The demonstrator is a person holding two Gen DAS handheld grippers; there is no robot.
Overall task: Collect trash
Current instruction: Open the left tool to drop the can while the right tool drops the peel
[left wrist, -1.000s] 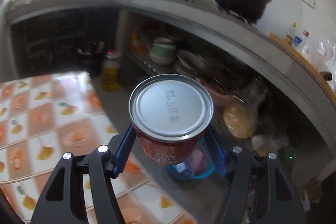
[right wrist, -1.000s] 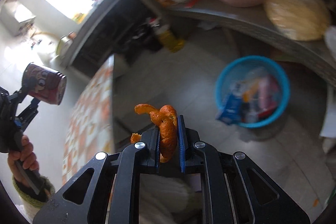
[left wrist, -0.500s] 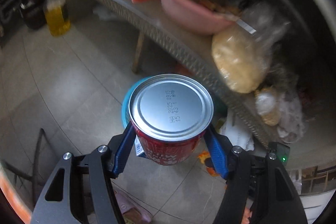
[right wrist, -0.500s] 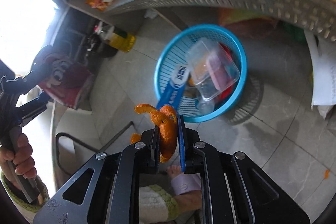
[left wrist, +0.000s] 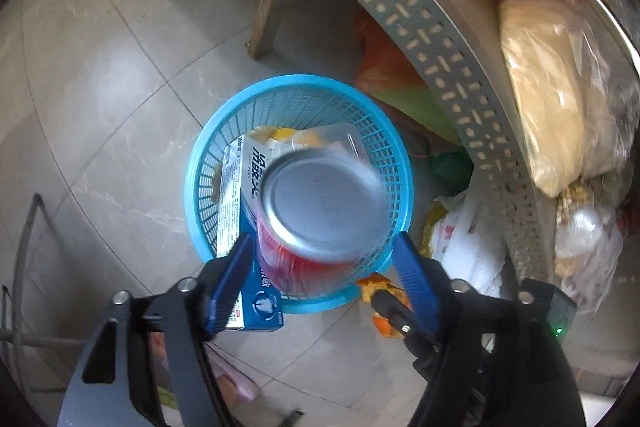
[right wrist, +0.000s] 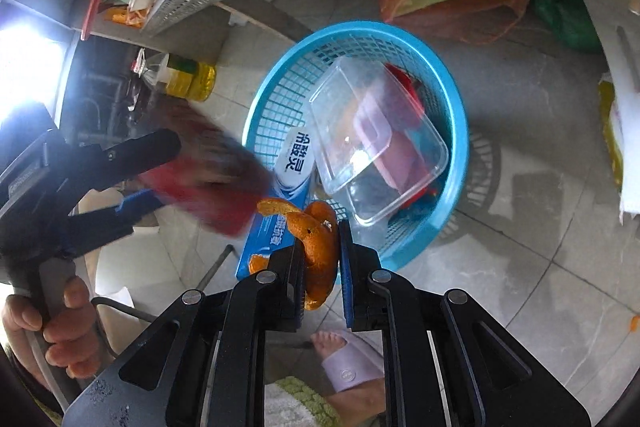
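Holding two pieces of trash above one bin, you have the following before you.

Left gripper (left wrist: 324, 267): pointed steeply down, jaws opening. The red tin can (left wrist: 320, 211) sits between the blue pads, blurred; a gap shows at the right pad, so the grip is off. The can hangs directly over the blue basket (left wrist: 200, 163).

Right gripper (right wrist: 320, 259): jaws nearly closed, pinching a curled orange peel (right wrist: 316, 239) between the pads. It is poised just at the basket's near rim.

Blue basket: mesh-walled, standing on the grey tiled floor (left wrist: 100, 115). Contents: a clear plastic container (right wrist: 376, 139), a white-and-blue carton (right wrist: 296, 163) leaning out over the rim, red and pink scraps beneath the container.

Surroundings: a perforated grey shelf (left wrist: 432, 39) curving above the basket; a bottle of yellow oil (right wrist: 188, 79) on the floor; a bagged tan bundle (left wrist: 552, 87) on the shelf; your sandalled foot (right wrist: 352, 363) below the right gripper.
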